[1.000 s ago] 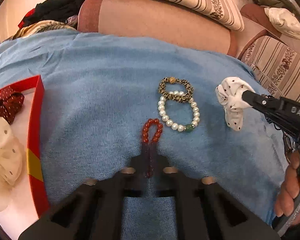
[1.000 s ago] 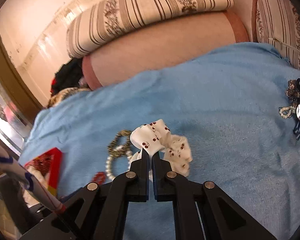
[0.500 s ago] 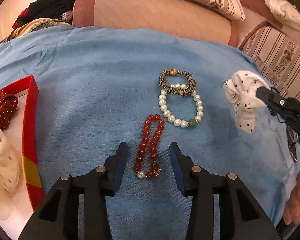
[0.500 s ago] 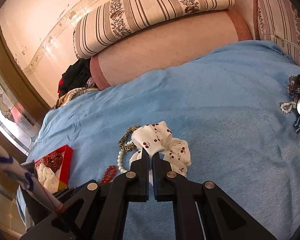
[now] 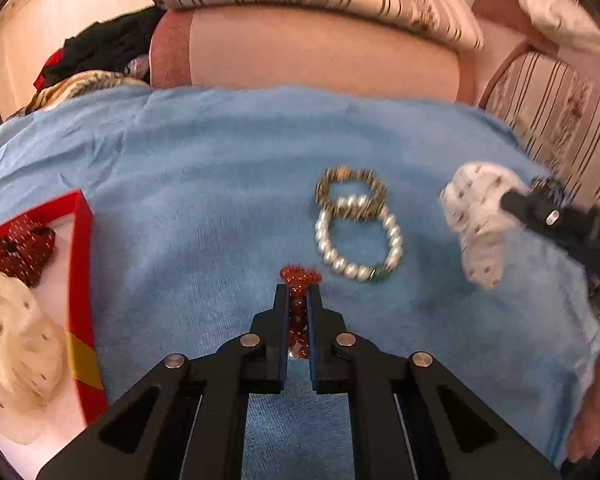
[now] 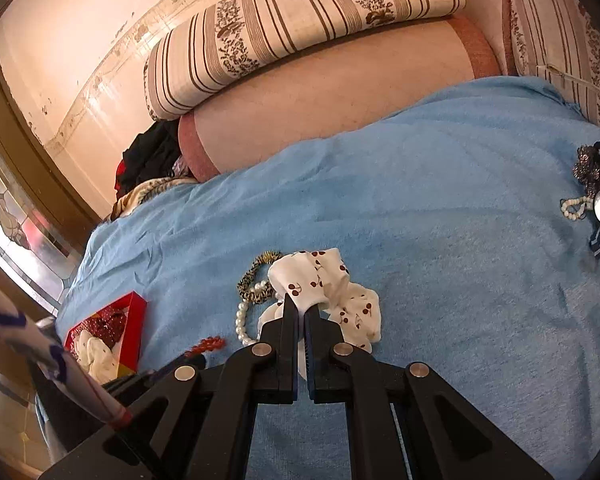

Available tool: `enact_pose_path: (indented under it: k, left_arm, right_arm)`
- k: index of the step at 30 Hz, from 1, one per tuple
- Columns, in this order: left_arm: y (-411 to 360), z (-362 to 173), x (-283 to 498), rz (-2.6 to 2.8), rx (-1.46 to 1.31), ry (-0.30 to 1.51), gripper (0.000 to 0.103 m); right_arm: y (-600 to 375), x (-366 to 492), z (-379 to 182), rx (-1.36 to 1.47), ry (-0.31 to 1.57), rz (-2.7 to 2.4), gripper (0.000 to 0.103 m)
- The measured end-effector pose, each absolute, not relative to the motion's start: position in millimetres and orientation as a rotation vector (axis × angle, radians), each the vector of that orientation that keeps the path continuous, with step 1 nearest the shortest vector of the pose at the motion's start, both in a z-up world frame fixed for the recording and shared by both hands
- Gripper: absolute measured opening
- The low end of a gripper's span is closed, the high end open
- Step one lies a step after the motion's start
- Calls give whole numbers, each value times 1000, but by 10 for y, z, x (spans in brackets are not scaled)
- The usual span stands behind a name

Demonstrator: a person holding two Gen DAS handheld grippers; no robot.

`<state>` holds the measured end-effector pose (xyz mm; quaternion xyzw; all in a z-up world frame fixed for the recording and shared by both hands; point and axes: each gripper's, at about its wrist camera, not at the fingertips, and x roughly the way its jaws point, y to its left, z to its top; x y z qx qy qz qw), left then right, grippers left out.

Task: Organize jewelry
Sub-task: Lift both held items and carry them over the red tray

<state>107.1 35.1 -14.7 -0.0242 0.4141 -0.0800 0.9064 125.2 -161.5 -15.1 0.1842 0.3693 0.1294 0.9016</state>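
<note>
No legible writing; left gripper (image 5: pixel 298 294), at lower centre, clamped on red bead bracelet (image 5: pixel 300 276) after closing; right gripper (image 6: pixel 302 308) pinching white cherry-print fabric scrunchie (image 6: pixel 324 280)

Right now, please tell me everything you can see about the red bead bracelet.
The red bead bracelet is a loop of small, glossy, translucent red-orange beads, maybe glass or stone. It is squeezed flat into a narrow strand between the fingers of the left gripper, whose jaws have just closed on it. Its far end bunches out beyond the fingertips, over the blue cloth. It lies near the pearl bracelet without touching it.
</note>
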Motion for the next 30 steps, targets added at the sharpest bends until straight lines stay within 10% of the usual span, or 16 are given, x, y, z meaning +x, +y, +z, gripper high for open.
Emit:
enact_pose_path:
  k: [30]
  left_arm:
    - [558,146,988,-135,-60,752,7]
  right_arm:
    - [-1214,1053,-74,266,727,384,3]
